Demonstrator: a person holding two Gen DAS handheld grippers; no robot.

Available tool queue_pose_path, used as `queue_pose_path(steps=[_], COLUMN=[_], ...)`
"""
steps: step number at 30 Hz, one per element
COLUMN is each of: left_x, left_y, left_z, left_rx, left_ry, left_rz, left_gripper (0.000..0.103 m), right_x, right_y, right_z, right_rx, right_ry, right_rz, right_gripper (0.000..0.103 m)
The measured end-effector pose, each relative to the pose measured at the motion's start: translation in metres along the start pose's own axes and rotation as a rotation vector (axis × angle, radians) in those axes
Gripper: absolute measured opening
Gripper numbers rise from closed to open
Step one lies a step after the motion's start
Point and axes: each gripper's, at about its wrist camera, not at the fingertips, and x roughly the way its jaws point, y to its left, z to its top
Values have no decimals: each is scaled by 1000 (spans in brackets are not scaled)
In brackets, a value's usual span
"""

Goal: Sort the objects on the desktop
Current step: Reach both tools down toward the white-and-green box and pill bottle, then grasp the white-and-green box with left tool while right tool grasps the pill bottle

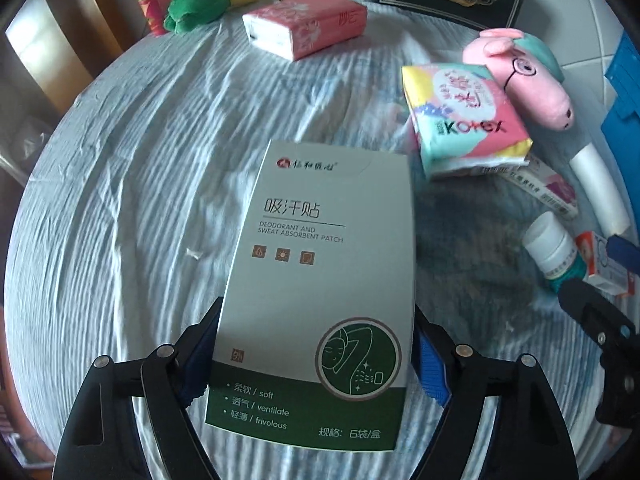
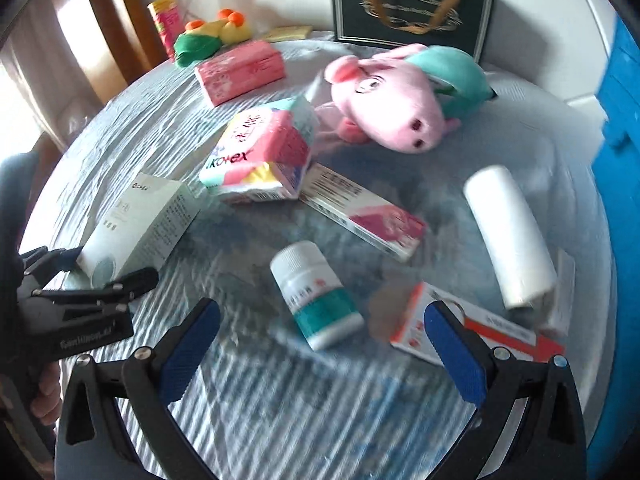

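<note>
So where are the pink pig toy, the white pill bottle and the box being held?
pink pig toy (image 2: 394, 112), right wrist view, on its face.
white pill bottle (image 2: 316, 292), right wrist view, on its label.
sweat patch box (image 1: 316, 280), left wrist view, on its front.

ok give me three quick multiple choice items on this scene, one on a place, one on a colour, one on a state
1. What lies between the open right gripper jaws' line of view?
A. medicine bottle
B. plush pig
C. gift bag

2. The lower band of the sweat patch box is:
A. red
B. green
C. blue

3. The left gripper is:
A. open over the cloth
B. shut on the sweat patch box
C. out of view

Key: 1 A, the medicine bottle lies on its side just ahead of the jaws. 2 B, a green band holds the white text. 3 B, both jaws press the box's sides.
</note>
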Motion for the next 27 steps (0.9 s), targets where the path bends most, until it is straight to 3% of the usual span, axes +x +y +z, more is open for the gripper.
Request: queue_pose_path(steps=[3,4,5,8,9,16,19,21,22,25,27], left_x=[4,4,4,4,4,4,1,-3,-6,-19,-26], left_y=[-3,-4,-6,-10,-11,-20,-24,-29,-32,-39,-24], left_z=[-2,-1,-1,2,3,4,1,-2,-3,-7,-16], left_rx=[-9,-9,-8,-9,-10,-9,-3,0,8,30,38], left_ry=[3,0,-2,-5,-6,-37,-43,-36,-39,-55,-76], left_rz=[-6,-5,-6,-14,-17,-17,-35,-14,-13,-21,-25], left_gripper=[82,83,83,85,86,86,77,76,76,76,76], right_x=[9,12,16,28,32,29,28,28,27,20,11], right_y=[3,4,4,2,2,3,2,4,5,11,13], right_z=[4,5,5,3,1,0,-1,-2,-3,-7,-8], right_rx=[-15,-18,-23,-17,-16,-15,-1,-4,-7,-8,-5], right_ry=[17,24,32,67,79,59,49,53,54,47,33], right_rz=[-16,-20,-22,-20,-19,-21,-24,-41,-47,-46,-47], right_gripper=[103,97,84,57,54,53,53,53,46,46,46])
